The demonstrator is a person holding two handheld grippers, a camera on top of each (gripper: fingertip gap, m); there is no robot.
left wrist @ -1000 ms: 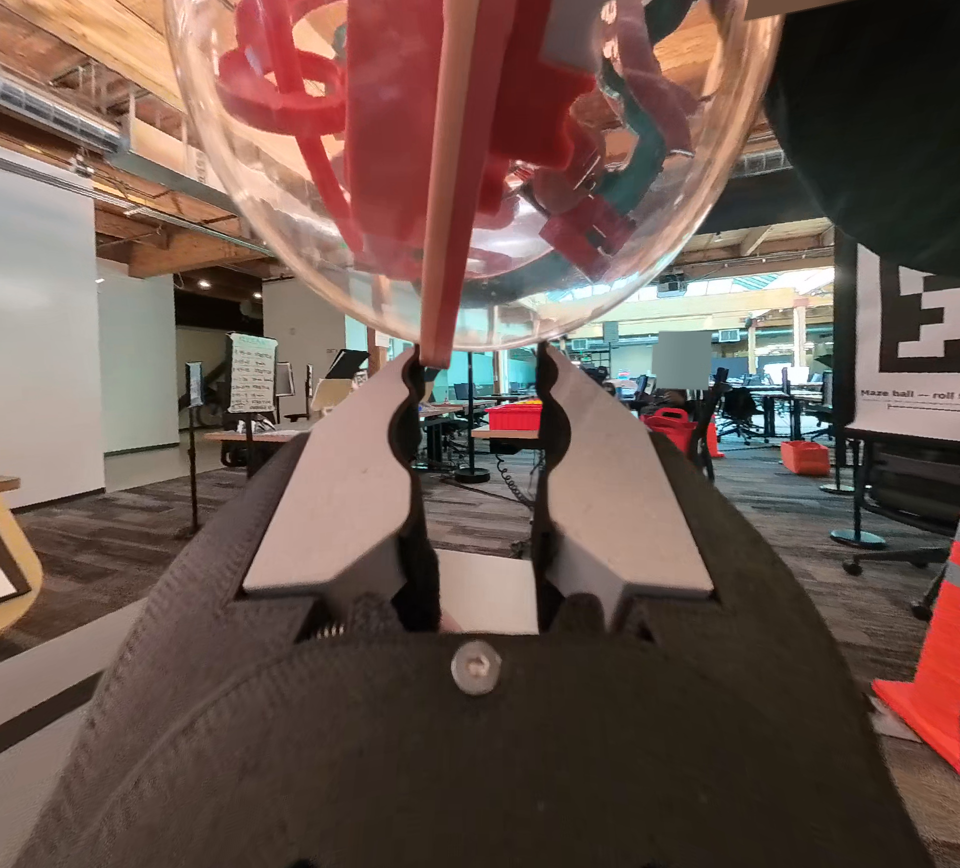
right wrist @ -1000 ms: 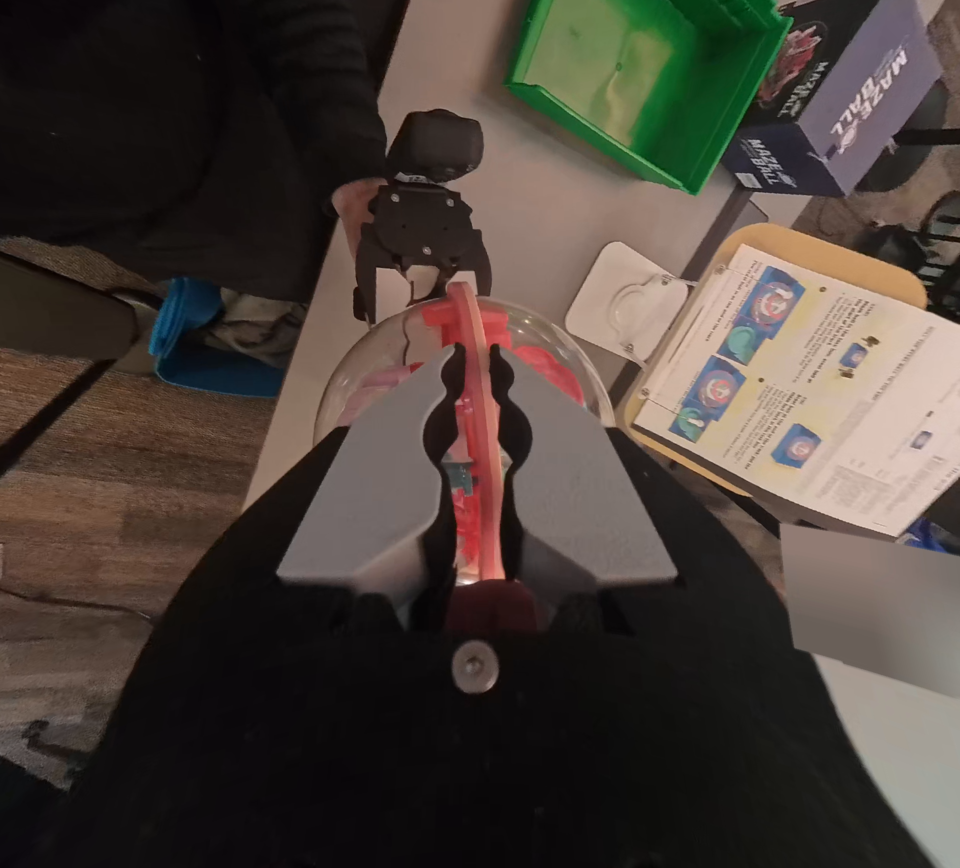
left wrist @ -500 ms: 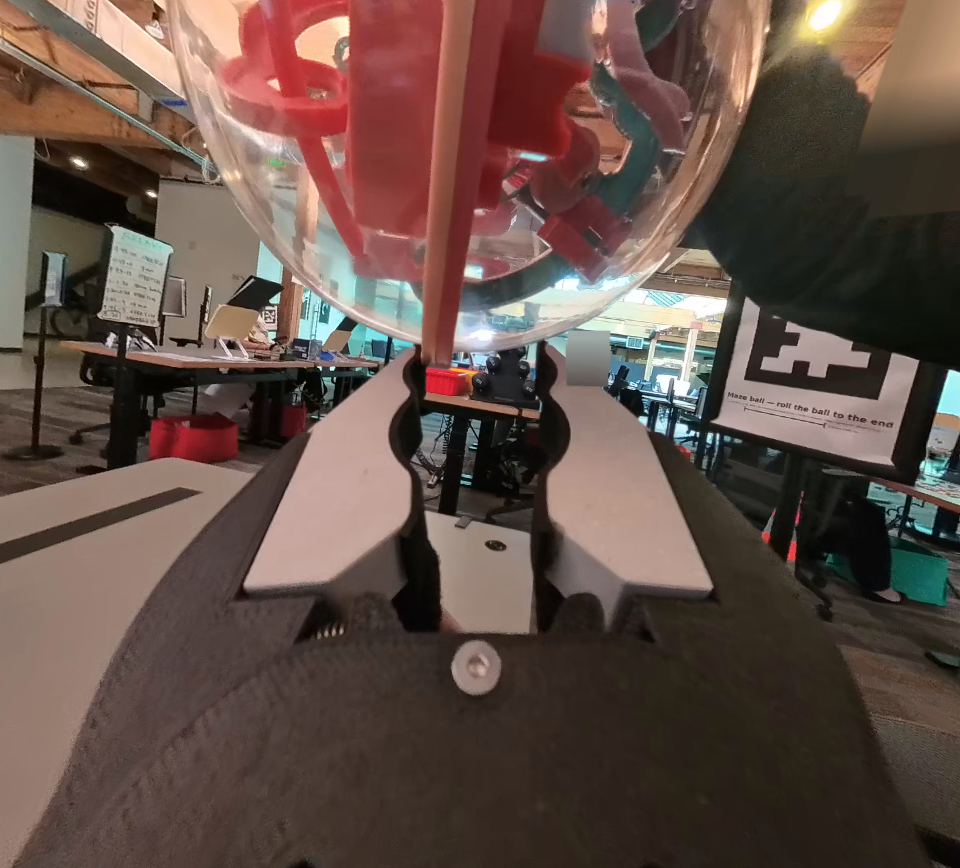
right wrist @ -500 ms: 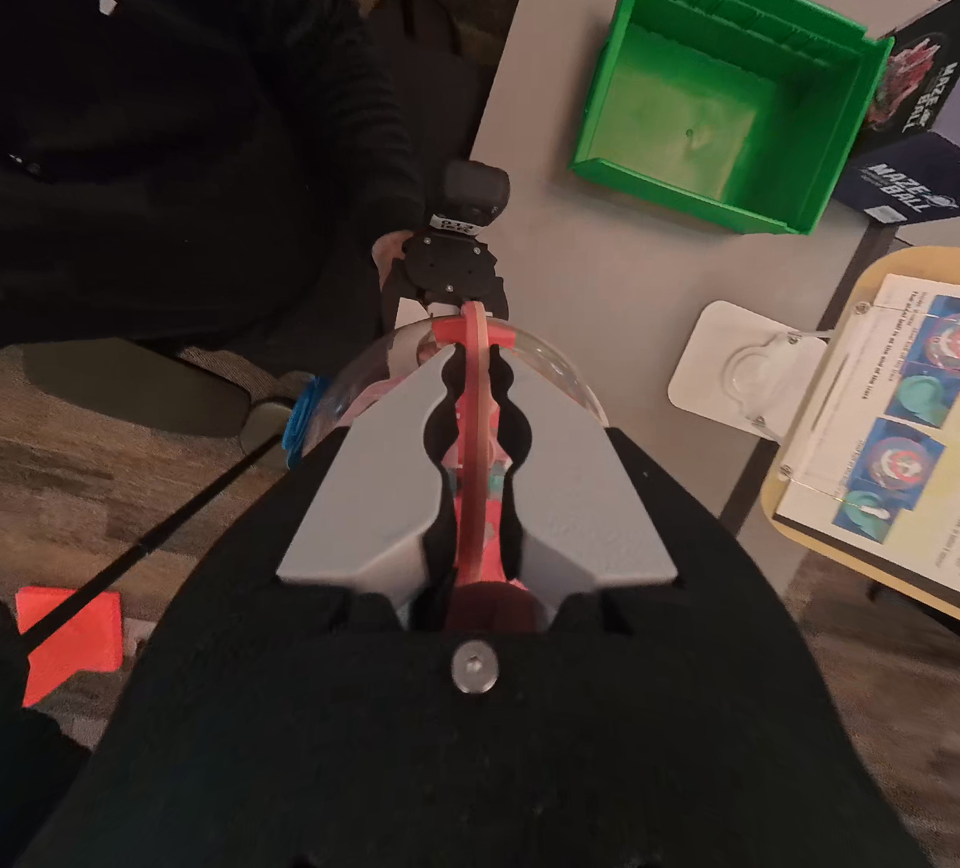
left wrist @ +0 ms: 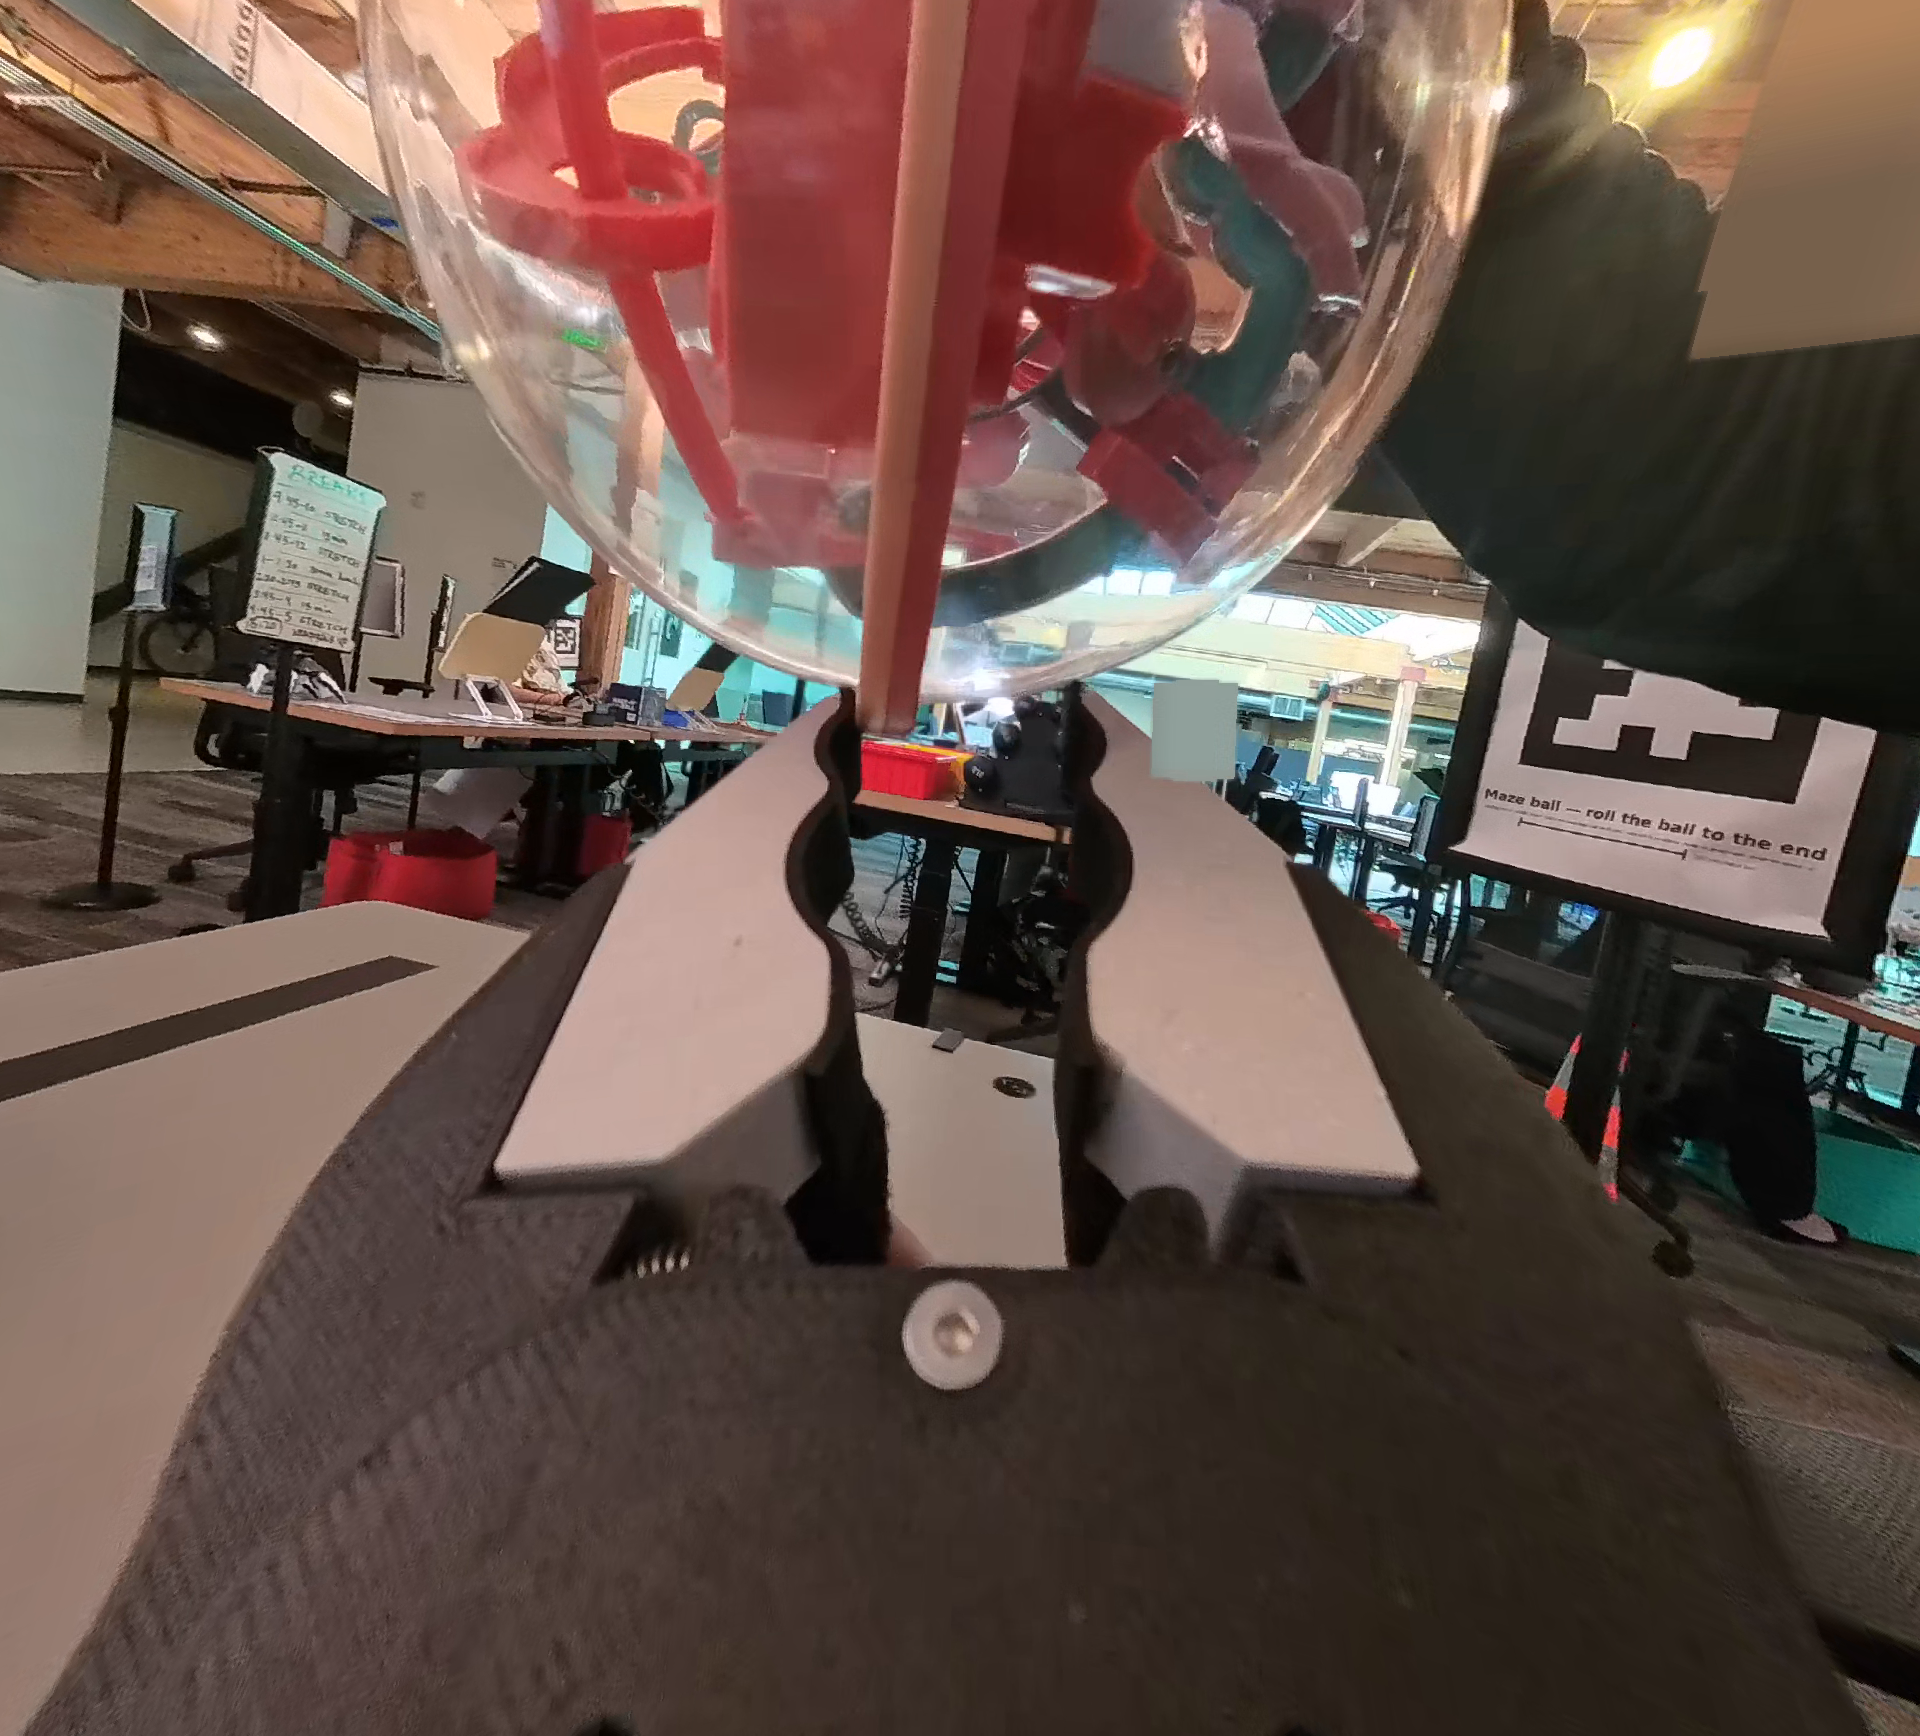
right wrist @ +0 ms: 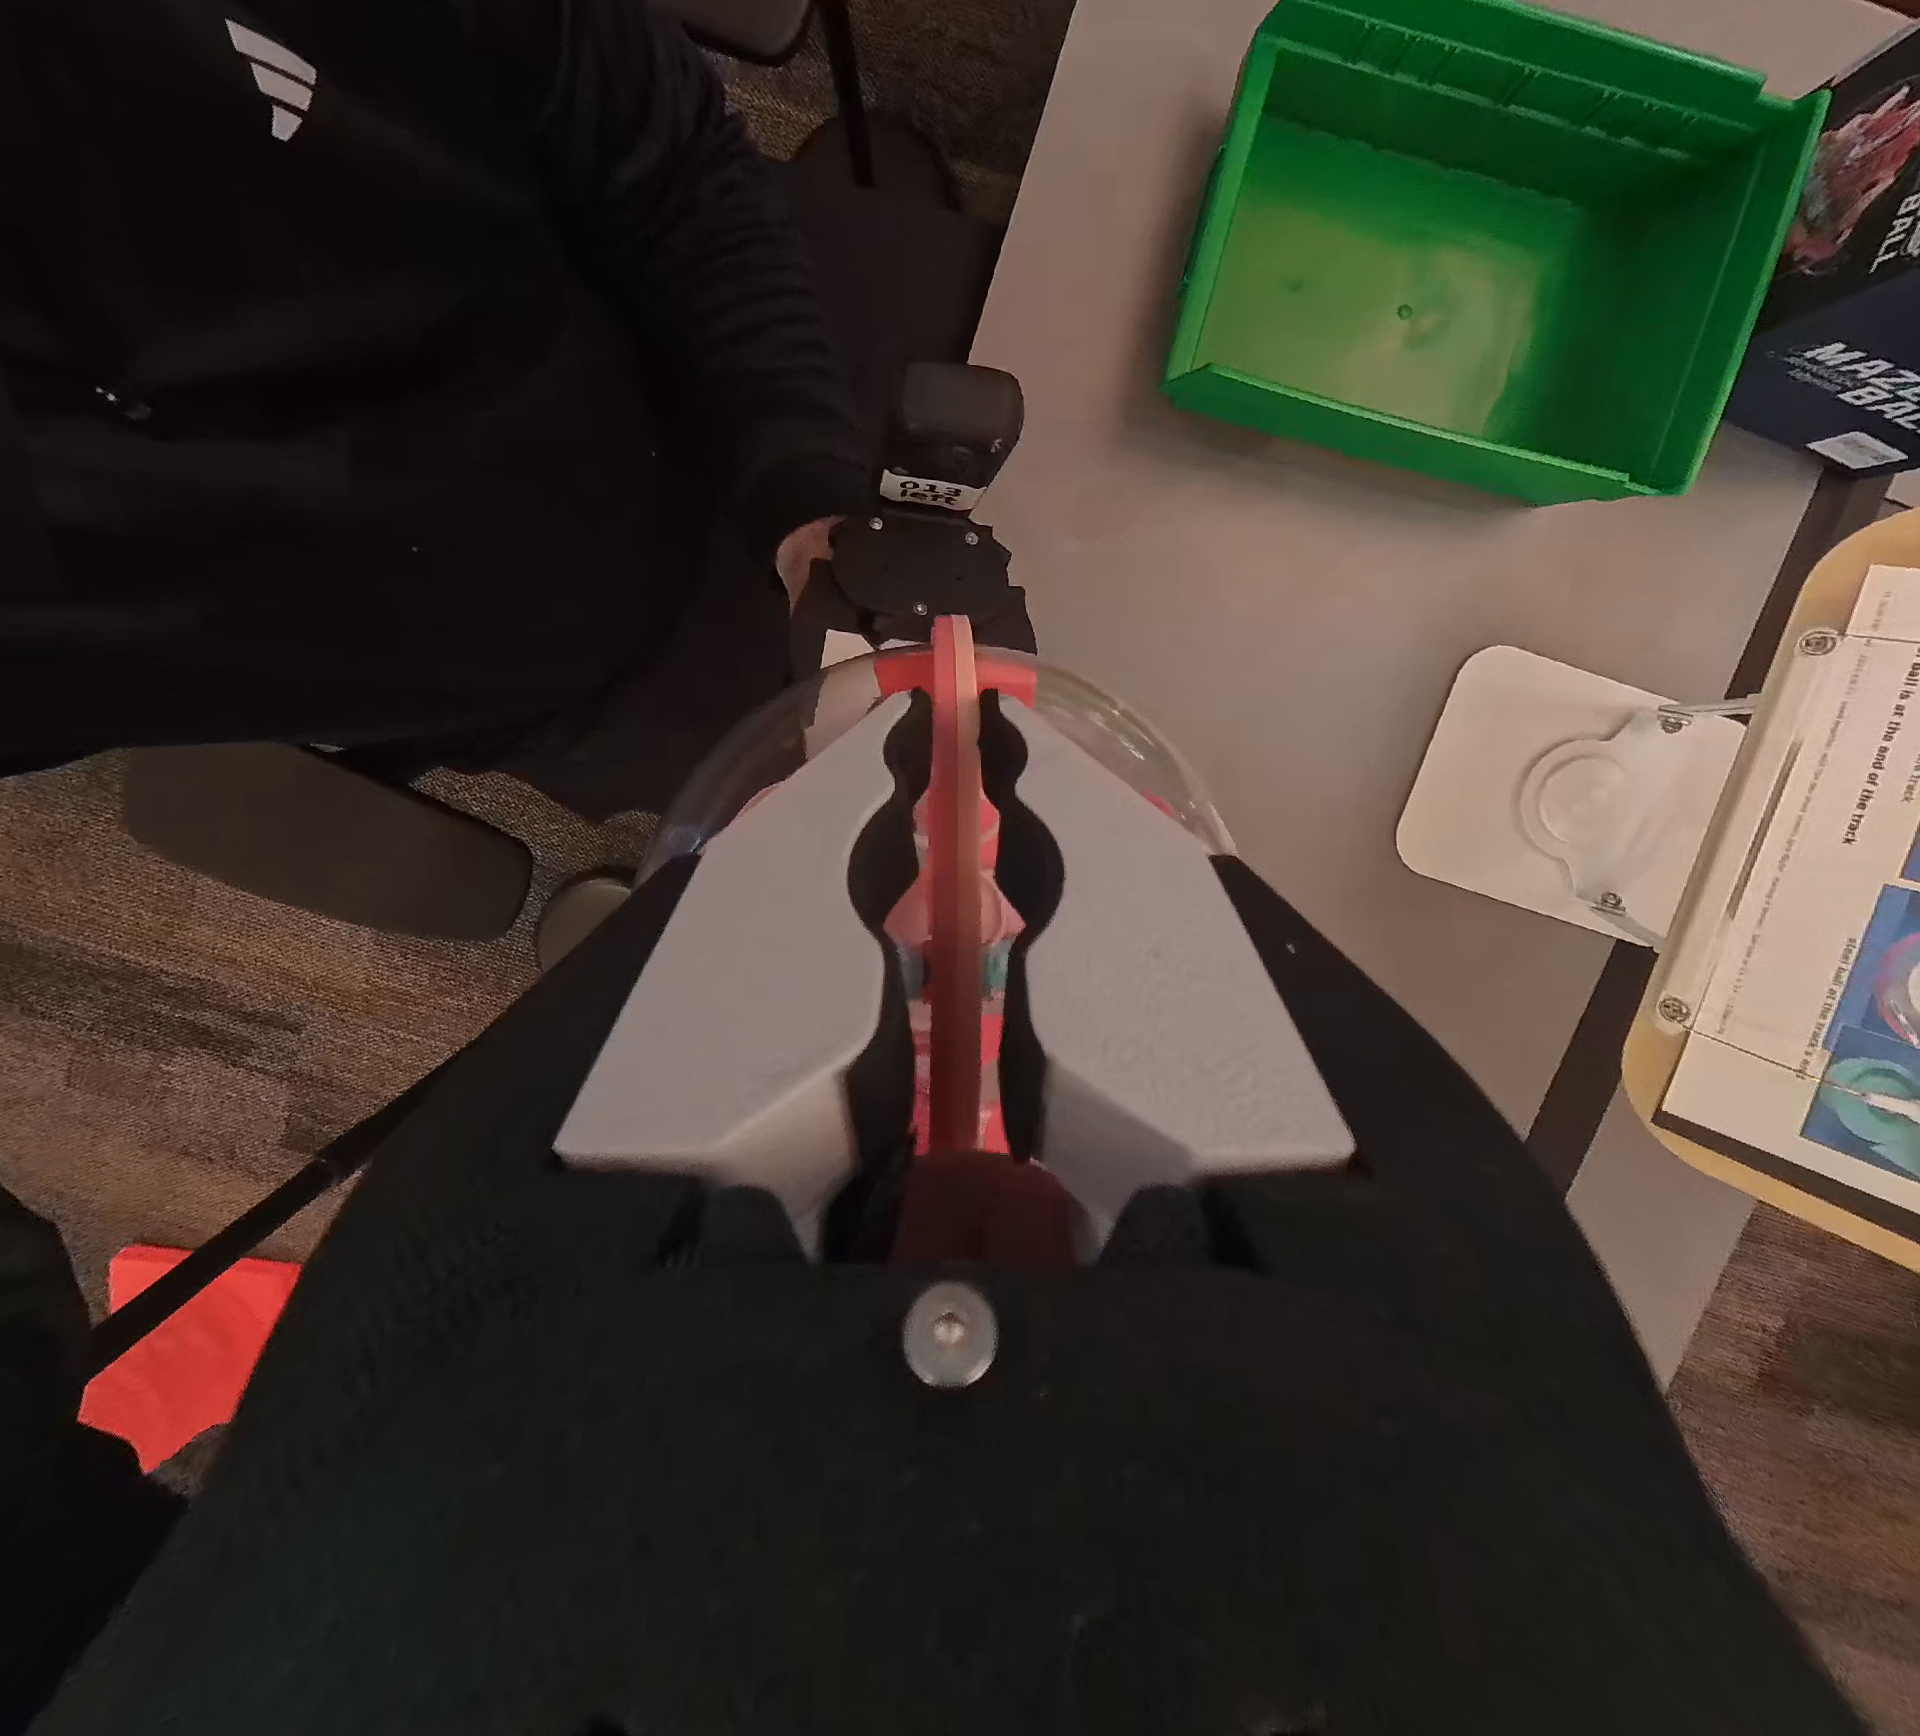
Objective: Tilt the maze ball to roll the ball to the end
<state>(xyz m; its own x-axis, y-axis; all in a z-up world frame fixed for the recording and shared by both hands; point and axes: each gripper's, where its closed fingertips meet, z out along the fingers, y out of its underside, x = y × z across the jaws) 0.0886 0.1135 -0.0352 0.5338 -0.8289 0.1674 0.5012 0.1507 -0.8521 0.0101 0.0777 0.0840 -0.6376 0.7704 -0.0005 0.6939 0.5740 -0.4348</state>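
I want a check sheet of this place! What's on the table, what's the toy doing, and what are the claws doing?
Surface: grey table, mostly bare.
Job's things: clear maze ball held up in the air, red tracks inside.
Clutter: green bin, toy box, white stand, instruction sheet.
Claws: right claw shut on the ball's red rim; left claw open under the ball, rim end beside one finger.
Cables: nothing seen.
Surroundings: office desks, orange cone, carpet.

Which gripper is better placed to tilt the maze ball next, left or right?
Right. The right gripper is clamped on the pink ring of the maze ball; the left gripper is open under it, its fingers not clamped.
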